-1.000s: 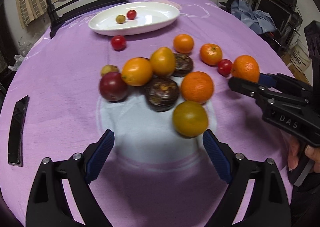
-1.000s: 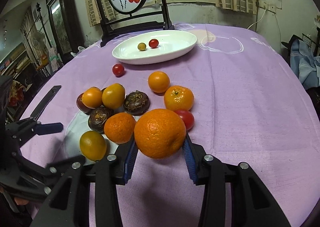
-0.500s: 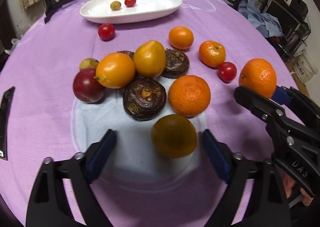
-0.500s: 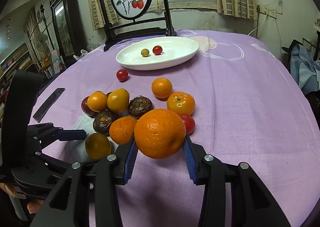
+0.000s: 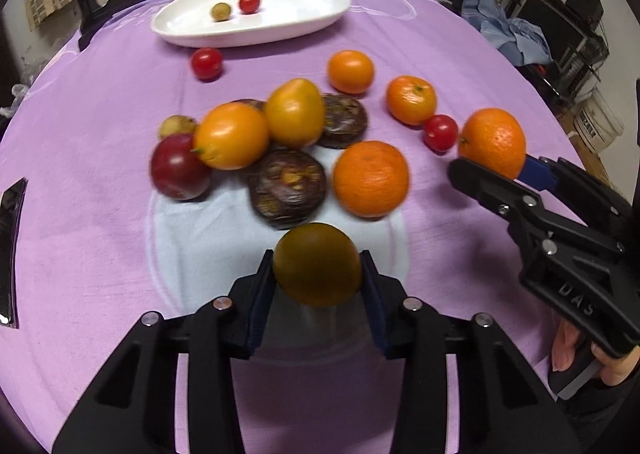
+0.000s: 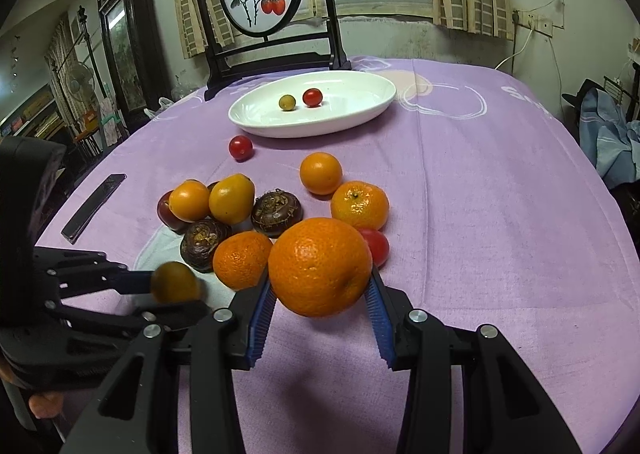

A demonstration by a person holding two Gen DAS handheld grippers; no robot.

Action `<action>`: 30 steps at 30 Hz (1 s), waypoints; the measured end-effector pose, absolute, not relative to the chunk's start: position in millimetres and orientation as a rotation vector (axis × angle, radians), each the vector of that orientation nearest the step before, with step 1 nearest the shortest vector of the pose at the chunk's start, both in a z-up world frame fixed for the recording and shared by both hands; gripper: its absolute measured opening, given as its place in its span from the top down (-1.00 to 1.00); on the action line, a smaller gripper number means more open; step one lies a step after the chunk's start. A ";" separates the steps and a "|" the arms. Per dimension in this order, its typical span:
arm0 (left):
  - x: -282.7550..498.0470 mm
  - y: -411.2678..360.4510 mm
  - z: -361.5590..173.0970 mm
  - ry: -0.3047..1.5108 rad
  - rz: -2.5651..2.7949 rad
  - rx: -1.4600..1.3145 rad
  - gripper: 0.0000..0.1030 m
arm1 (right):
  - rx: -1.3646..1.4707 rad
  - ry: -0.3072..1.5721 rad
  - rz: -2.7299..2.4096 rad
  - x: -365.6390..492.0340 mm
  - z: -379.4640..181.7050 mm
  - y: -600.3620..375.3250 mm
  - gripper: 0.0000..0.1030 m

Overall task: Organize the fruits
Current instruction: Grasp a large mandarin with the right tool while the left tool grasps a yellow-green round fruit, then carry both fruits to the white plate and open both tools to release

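My left gripper (image 5: 318,286) is shut on a dark olive-brown round fruit (image 5: 317,264), held just above the tablecloth; it also shows in the right wrist view (image 6: 175,282). My right gripper (image 6: 320,294) is shut on a large orange (image 6: 320,266), lifted off the table; the orange shows at the right of the left wrist view (image 5: 492,141). A pile of fruit lies mid-table: an orange (image 5: 370,177), two dark brown fruits (image 5: 286,187), two yellow-orange fruits (image 5: 294,117), a dark red one (image 5: 178,165). A white oval plate (image 5: 304,13) at the back holds a cherry tomato (image 5: 249,3) and a small green fruit (image 5: 221,11).
Loose fruit on the purple cloth: a cherry tomato (image 5: 206,62), two small oranges (image 5: 351,71), another tomato (image 5: 440,132). A black flat object (image 6: 93,206) lies at the left edge. A dark chair (image 6: 264,53) stands behind the plate. Clutter stands to the right of the table (image 5: 560,25).
My left gripper moved forward and closed on the dark olive-brown fruit, which had lain between its open fingers. My right gripper kept hold of the orange and rose slightly.
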State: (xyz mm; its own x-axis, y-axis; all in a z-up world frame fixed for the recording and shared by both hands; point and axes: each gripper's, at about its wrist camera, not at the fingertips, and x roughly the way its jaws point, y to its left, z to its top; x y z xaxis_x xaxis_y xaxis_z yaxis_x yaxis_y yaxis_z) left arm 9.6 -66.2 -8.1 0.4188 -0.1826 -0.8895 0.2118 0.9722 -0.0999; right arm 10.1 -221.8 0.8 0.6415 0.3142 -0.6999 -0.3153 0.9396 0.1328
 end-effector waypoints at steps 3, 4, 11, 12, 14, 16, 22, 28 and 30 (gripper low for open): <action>5.3 -51.6 -3.0 1.101 -0.268 0.000 0.21 | 0.014 0.796 0.348 11.7 0.5 -225.0 0.13; 3.7 -48.4 -1.7 1.095 -0.270 0.002 0.21 | 0.020 0.800 0.345 12.7 0.0 -226.4 0.13; 2.5 -20.1 24.0 1.048 -0.293 -0.002 0.21 | 0.027 0.790 0.354 7.2 8.8 -218.4 0.13; 6.5 -17.5 28.6 1.040 -0.289 0.004 0.21 | 0.031 0.791 0.361 7.2 12.0 -216.5 0.14; 19.3 -12.9 39.8 1.024 -0.263 0.028 0.21 | 0.029 0.793 0.376 9.0 22.1 -211.2 0.14; 34.7 -9.1 49.4 1.020 -0.260 0.033 0.21 | 0.042 0.796 0.392 13.7 31.7 -208.4 0.14; 90.8 -1.5 69.5 1.020 -0.246 -0.007 0.21 | 0.025 0.777 0.419 60.4 66.8 -195.9 0.14; 161.4 -3.0 75.7 1.025 -0.217 -0.036 0.21 | -0.019 0.824 0.400 145.5 64.1 -174.5 0.14; 190.2 -2.1 69.7 1.035 -0.187 -0.043 0.21 | -0.040 0.840 0.382 164.8 57.6 -168.8 0.14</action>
State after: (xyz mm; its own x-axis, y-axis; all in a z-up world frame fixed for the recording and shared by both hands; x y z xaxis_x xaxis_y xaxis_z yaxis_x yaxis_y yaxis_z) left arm 190.2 -2.1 69.7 0.4964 -0.1752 -0.8502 0.1343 0.9831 -0.1241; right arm 164.8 -168.8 57.6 0.6033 0.3142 -0.7330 -0.3455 0.9314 0.1149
